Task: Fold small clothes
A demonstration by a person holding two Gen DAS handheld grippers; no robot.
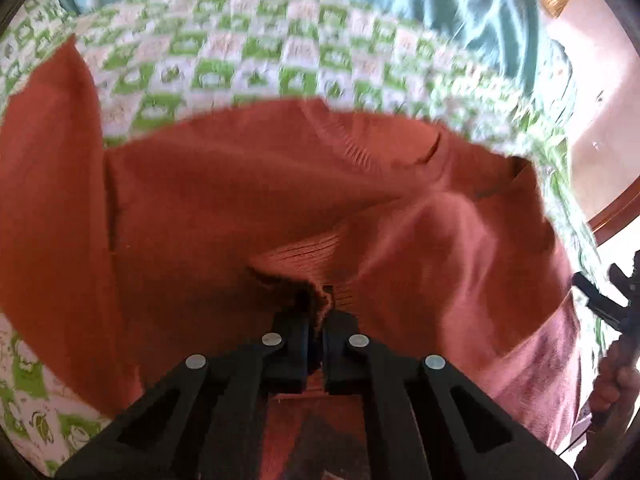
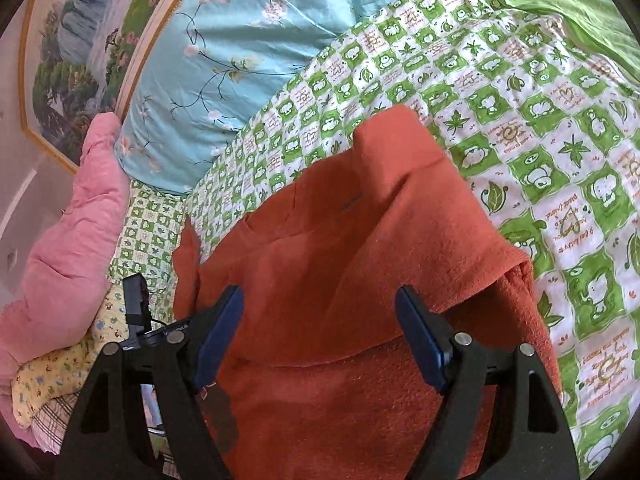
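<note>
The left gripper (image 1: 318, 320) was clamped tight on a ribbed edge of the rust-orange garment (image 1: 248, 200), which spread ahead of it over the green-checked bedsheet (image 1: 256, 60). The right gripper (image 2: 320, 336) hung with jaws spread wide, the garment beneath and between them, ungrasped.

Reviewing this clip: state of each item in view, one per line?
Orange garment: partly folded, rumpled, lying on the quilt.
Left gripper: jaws shut on the garment's ribbed edge.
Right gripper: jaws open over the garment.
Green checked quilt: spread flat.
</note>
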